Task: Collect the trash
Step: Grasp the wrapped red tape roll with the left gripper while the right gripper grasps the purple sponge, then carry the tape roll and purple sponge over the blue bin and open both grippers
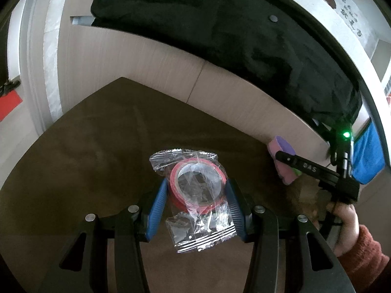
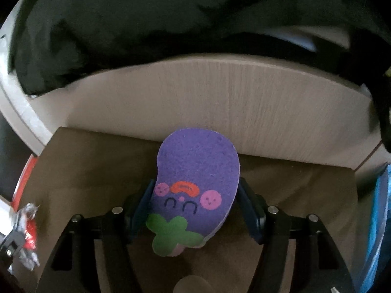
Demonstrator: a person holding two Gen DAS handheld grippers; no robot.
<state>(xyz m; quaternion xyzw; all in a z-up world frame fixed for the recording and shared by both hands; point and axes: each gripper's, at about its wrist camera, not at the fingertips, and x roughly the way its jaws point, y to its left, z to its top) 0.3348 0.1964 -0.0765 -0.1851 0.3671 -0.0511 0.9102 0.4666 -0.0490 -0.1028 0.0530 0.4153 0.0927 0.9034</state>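
My left gripper (image 1: 196,190) is shut on a red tape roll in a clear plastic wrapper (image 1: 198,190) and holds it above a brown table (image 1: 85,171). My right gripper (image 2: 195,200) is shut on a purple eggplant-shaped sponge (image 2: 198,168) with a drawn face and green leaf. That sponge (image 1: 283,161) and the right gripper's black body also show at the right of the left wrist view. The wrapped tape roll (image 2: 28,232) shows at the left edge of the right wrist view.
A light wood panel (image 2: 220,102) stands behind the table, with a black cloth (image 1: 220,36) draped over it. A blue cloth (image 1: 369,156) hangs at the right. A white wall and door frame (image 1: 36,73) are at the left.
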